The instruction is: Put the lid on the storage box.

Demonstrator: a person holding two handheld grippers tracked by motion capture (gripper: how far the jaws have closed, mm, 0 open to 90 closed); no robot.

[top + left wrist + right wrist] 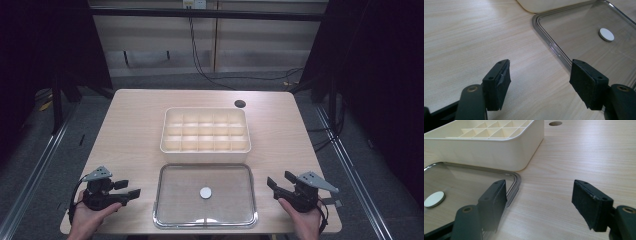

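A cream box (205, 129) divided into several small compartments sits mid-table; its near wall (486, 152) shows in the right gripper view. In front of it lies a clear flat lid (205, 195) with a white round disc (205, 192) at its centre. My left gripper (129, 190) rests at the lid's left, open, with bare wood between its pads; the lid's edge (554, 48) and disc (606, 34) lie ahead to its right. My right gripper (278, 181) is open at the lid's right, its left jaw over the lid's corner (515, 182).
The wooden table (130, 125) has a dark round hole (240, 104) near its back right. Bare wood lies on both sides of the box and lid. Beyond the table are dark floor, cables and metal rails.
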